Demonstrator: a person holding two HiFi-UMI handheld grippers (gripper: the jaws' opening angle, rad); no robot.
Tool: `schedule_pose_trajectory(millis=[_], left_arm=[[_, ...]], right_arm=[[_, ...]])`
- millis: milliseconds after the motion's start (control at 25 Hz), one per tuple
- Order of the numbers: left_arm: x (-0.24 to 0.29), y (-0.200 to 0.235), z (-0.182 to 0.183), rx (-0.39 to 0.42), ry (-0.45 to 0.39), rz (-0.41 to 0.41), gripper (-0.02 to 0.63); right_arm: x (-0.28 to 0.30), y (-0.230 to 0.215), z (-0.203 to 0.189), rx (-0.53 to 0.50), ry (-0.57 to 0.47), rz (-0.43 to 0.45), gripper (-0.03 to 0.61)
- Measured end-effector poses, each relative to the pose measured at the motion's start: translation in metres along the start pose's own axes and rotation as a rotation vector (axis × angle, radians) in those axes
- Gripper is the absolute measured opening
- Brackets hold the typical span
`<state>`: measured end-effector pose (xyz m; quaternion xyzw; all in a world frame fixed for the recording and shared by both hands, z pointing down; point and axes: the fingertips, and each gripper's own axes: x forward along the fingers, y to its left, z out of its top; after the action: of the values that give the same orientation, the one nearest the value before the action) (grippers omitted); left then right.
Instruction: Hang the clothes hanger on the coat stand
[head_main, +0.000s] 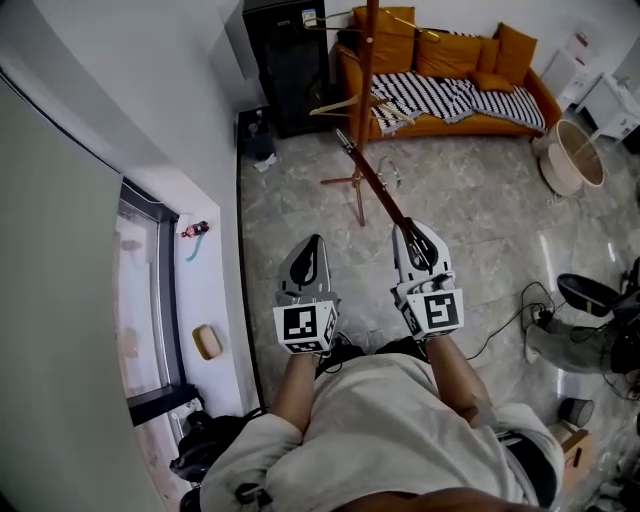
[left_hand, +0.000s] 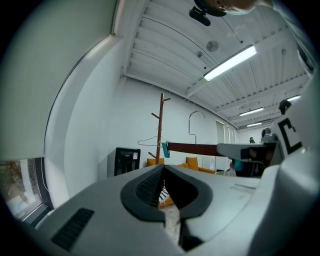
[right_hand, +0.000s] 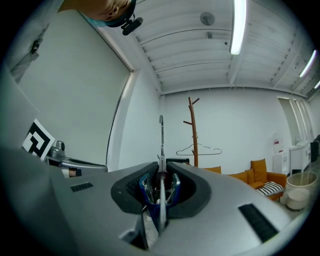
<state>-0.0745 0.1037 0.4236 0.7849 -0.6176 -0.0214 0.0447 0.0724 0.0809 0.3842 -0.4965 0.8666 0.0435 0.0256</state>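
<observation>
My right gripper (head_main: 412, 232) is shut on a clothes hanger (head_main: 380, 190), a dark red-brown bar with blue clips that points away over the floor toward the wooden coat stand (head_main: 366, 70). In the right gripper view a blue clip (right_hand: 160, 192) sits between the jaws and the hanger's metal hook (right_hand: 161, 137) rises straight up, with the coat stand (right_hand: 193, 132) just right of it. Other hangers (right_hand: 198, 149) hang on the stand. My left gripper (head_main: 313, 242) is beside the right one, shut and holding nothing. The left gripper view shows the hanger bar (left_hand: 195, 148) at its right and the stand (left_hand: 161, 130) ahead.
An orange sofa (head_main: 455, 55) with a striped blanket stands behind the stand, and a black cabinet (head_main: 292, 65) is to its left. A white wall and window ledge (head_main: 205, 300) run along the left. A pale round basket (head_main: 570, 155) and floor cables (head_main: 510, 320) lie to the right.
</observation>
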Motion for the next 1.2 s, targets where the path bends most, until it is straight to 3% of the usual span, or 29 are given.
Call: schedule_pose_trajectory(millis=[240,600,1200], left_arm=[[0.009,0.011,0.002,-0.023,-0.012,-0.025,0.011],[0.039,0.038,-0.011,-0.012,0.006,-0.014,0.011],[0.178,0.071,-0.001,0.04,0.055,-0.029,0.011]], right_arm=[[0.014,0.007,0.004,-0.031,0.01,-0.016,0.054],[0.052,-0.001,-0.012,-0.001,0.02,-0.027,0.054],[0.17,-0.064,-0.033,0.068,0.009,-0.013,0.054]])
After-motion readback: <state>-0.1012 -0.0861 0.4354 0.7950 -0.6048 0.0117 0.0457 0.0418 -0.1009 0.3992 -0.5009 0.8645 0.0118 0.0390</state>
